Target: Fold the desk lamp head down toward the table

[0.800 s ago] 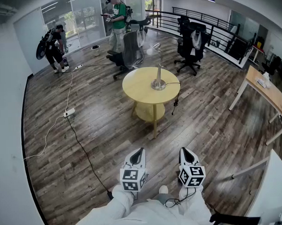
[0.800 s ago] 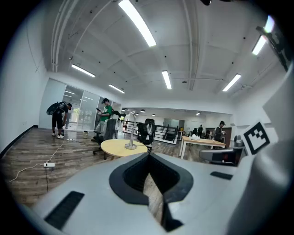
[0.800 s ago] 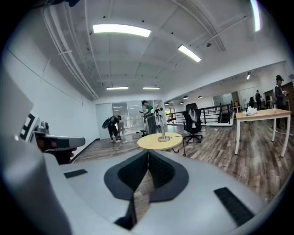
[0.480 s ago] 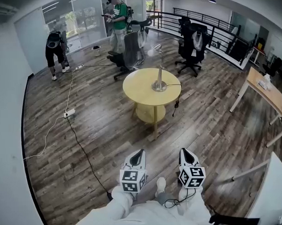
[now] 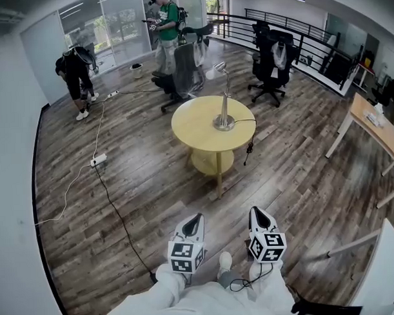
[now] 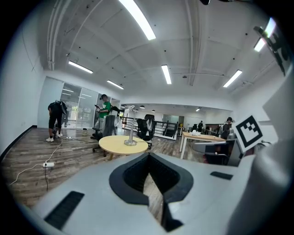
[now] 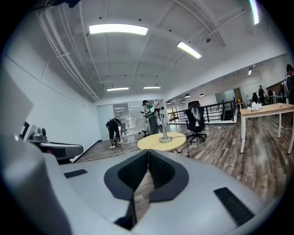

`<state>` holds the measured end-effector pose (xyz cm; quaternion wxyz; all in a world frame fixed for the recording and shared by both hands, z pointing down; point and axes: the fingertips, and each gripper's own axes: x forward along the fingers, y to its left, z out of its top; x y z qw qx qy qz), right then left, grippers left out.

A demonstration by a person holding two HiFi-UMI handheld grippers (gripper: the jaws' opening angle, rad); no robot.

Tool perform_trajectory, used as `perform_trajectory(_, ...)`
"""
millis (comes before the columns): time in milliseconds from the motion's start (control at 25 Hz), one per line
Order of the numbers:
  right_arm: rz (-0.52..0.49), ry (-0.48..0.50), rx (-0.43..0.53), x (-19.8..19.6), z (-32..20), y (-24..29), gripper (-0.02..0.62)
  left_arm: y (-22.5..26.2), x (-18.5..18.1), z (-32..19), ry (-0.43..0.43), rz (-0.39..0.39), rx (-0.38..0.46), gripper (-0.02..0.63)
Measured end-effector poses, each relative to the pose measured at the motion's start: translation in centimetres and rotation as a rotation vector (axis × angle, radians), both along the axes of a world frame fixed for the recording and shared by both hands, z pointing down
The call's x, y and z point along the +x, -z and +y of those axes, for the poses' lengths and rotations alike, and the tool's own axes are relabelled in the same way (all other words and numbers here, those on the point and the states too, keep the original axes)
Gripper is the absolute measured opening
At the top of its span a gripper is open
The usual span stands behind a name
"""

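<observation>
The silver desk lamp (image 5: 223, 101) stands upright on a round yellow table (image 5: 194, 126) across the room, its head (image 5: 216, 70) raised at the top left of the stem. Both grippers are held low in front of me, far short of the table. My left gripper (image 5: 195, 218) is shut with nothing in it, and my right gripper (image 5: 257, 211) beside it is shut and empty too. In the left gripper view the lamp (image 6: 131, 134) shows small beyond the left gripper (image 6: 148, 154). The right gripper view has the lamp (image 7: 163, 131) above the right gripper (image 7: 148, 151).
Black office chairs (image 5: 180, 73) (image 5: 271, 57) stand behind the table. A person in green (image 5: 165, 32) stands at the back, another person (image 5: 74, 71) bends at the far left. A black cable (image 5: 118, 218) and a white power strip (image 5: 97, 160) lie on the wood floor. A desk (image 5: 376, 128) is at right.
The table and lamp have shifted slightly lower in the head view. The person at the far left has moved about. Both grippers keep their place and stay shut.
</observation>
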<state>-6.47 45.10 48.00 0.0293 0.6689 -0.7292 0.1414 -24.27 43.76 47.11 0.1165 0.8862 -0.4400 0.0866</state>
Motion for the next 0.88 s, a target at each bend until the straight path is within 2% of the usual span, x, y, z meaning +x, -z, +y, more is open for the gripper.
perform_trajectory(400,-0.021,0.030,-0.003,3.1,-7.2,0.9,0.012,1.6,4.1,-6.5,0.005,0.001,0.021,0.002)
perform_trajectory(880,-0.030,0.062,0.000,9.4,-14.5,1.5,0.012,2.4,10.3,-13.6,0.037,-0.006,0.020,0.002)
